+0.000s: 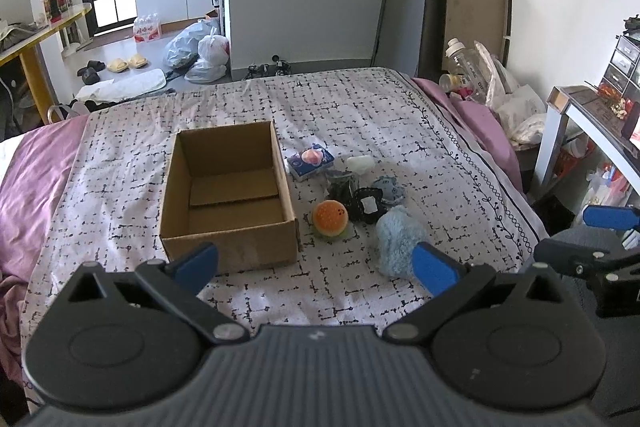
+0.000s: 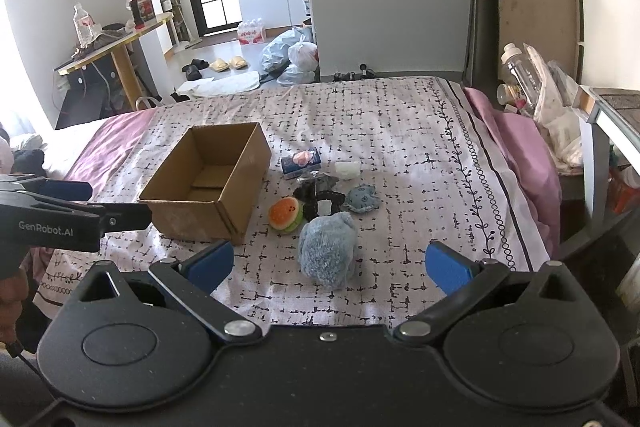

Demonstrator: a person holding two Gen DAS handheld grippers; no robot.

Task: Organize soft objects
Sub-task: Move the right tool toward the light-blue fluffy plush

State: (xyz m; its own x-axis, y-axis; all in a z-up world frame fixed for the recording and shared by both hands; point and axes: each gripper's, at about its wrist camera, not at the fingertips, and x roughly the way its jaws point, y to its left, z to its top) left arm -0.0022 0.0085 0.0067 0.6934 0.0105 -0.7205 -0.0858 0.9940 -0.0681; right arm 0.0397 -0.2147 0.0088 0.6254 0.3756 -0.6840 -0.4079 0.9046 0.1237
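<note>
Reading "GenRobot.AI", the left gripper (image 1: 316, 265) and right gripper (image 2: 330, 263) hover released above the bed (image 2: 400, 131).

a cardboard box (image 1: 230, 193) is set on the bed (image 1: 400, 115). to its right, soft objects are clustered: a burger plush (image 1: 329, 218) just beside the box, a fluffy cloth (image 1: 398, 245) nearer, a tissue pack (image 1: 310, 163) behind.

Soft toys (image 1: 400, 241) cluster on the bed beside an open cardboard box (image 1: 230, 195).

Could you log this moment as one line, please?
left gripper open, empty | right gripper open, empty | cardboard box empty | soft objects on bed beside box, untouched
</note>
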